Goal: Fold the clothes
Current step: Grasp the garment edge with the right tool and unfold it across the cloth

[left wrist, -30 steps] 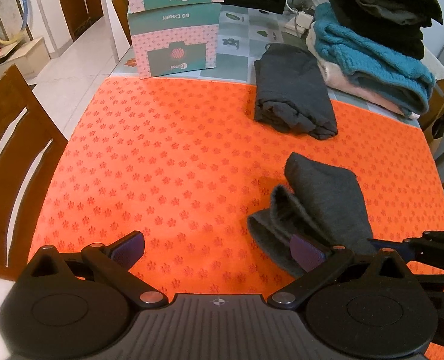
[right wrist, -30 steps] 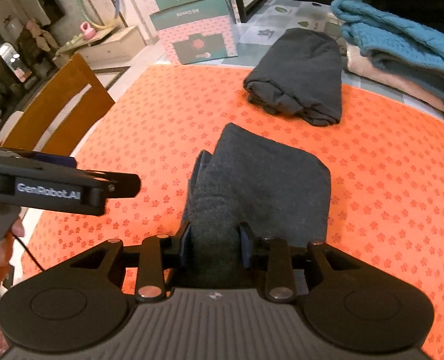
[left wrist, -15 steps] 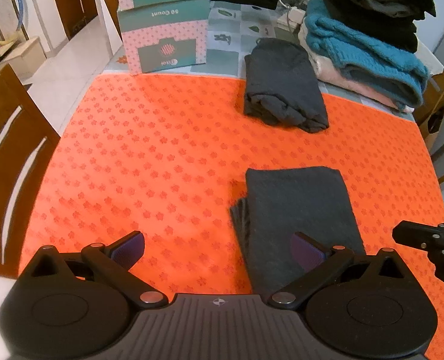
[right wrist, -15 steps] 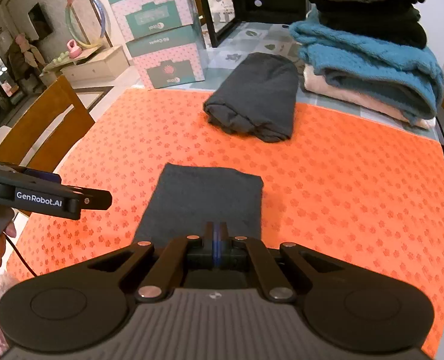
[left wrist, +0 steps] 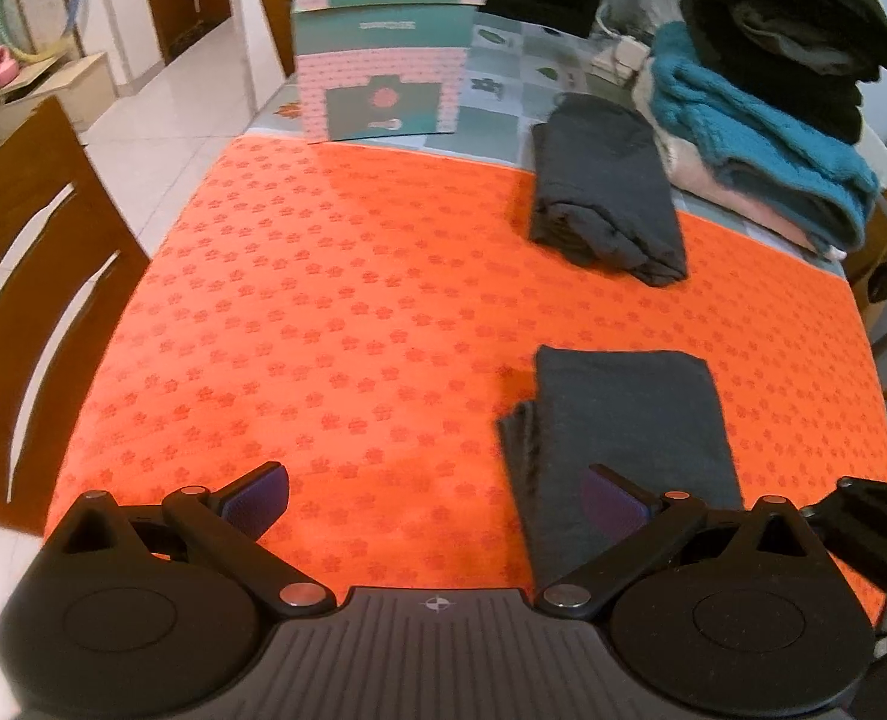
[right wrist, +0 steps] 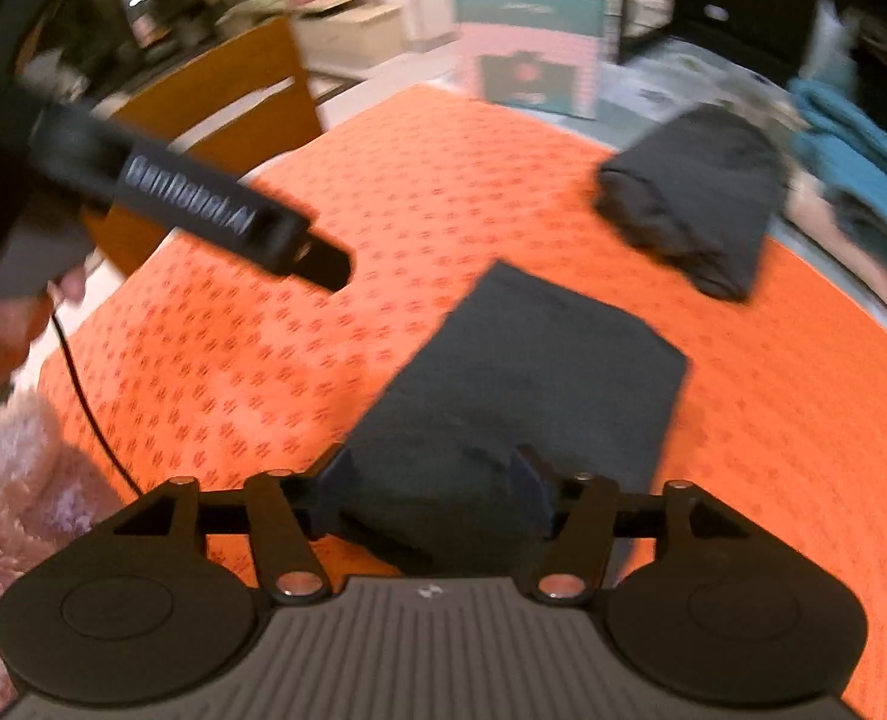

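The folded gray garment point(left wrist: 623, 414) lay flat near the front right of the orange tablecloth point(left wrist: 353, 312), short of its edges, with a wide stretch of bare cloth to its left. The left gripper point(left wrist: 434, 501) hung wide open over that bare cloth holding nothing, while the right gripper point(right wrist: 431, 489) had its jaws apart around the garment's near end, though blur hid any contact. I counted two gray folded pieces, the second point(left wrist: 608, 186) at the far edge beside one clothes stack point(left wrist: 767, 120), plus two stacked boxes point(left wrist: 383, 42) and one wooden chair point(left wrist: 29, 276).
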`<state>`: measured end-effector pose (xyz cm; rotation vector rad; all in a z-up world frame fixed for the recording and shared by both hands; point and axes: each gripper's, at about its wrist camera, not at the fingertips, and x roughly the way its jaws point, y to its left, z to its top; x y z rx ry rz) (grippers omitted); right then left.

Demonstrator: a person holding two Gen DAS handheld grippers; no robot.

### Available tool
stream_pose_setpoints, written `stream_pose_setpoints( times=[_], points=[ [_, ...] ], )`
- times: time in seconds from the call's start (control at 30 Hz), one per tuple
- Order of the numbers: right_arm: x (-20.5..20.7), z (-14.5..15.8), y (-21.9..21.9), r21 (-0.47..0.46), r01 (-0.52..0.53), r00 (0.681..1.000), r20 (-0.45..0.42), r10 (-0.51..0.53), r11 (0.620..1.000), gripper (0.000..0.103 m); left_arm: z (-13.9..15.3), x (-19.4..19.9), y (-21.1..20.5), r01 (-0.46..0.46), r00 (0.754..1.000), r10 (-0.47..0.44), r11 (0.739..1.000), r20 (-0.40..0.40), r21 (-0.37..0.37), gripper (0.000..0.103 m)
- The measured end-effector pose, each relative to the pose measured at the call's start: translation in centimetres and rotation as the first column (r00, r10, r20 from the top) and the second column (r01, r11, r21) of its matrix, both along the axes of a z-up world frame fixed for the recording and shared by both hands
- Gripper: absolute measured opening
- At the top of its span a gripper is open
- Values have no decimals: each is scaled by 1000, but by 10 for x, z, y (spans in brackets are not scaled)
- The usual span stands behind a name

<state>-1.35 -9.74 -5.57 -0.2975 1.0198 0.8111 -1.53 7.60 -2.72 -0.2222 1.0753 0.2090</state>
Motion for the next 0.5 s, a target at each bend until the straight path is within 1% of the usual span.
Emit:
stream_pose_setpoints(
  times=[0.07, 0.17, 0.23, 0.3, 0.33, 0.37, 0.43, 0.47, 0.5],
  points=[
    [-4, -5, 14, -18, -50, 999, 15, 50, 999, 75, -1, -4, 6, -19, 1000, 19, 1000, 0, 0, 103],
    [-7, -12, 30, -43, -111, 993, 27, 112, 993, 77, -3, -10, 16, -55, 998, 55, 998, -6, -6, 103],
    [-9, -19, 40, -67, -141, 989, 30, 144, 988, 77, -4, -14, 23, -80, 997, 79, 997, -12, -10, 103],
    [-9, -27, 49, -98, -158, 986, 35, 162, 983, 75, -6, -18, 29, -103, 995, 103, 995, -18, -14, 103],
    [-7, -32, 51, -113, -149, 988, 34, 154, 982, 65, -7, -20, 32, -112, 994, 111, 994, -20, -15, 103],
    [-6, -36, 52, -124, -138, 989, 30, 143, 983, 45, -7, -22, 34, -120, 993, 120, 993, -22, -14, 103],
    [-2, -40, 49, -113, -102, 994, 11, 104, 988, 32, -8, -26, 37, -127, 992, 127, 992, -24, -12, 103],
    [-2, -39, 45, -95, -87, 996, 6, 88, 992, 17, -9, -27, 38, -131, 991, 131, 991, -26, -11, 103],
    [-4, -36, 42, -88, -76, 997, 10, 77, 993, 15, -10, -28, 39, -133, 991, 133, 991, -30, -11, 103]
  ],
)
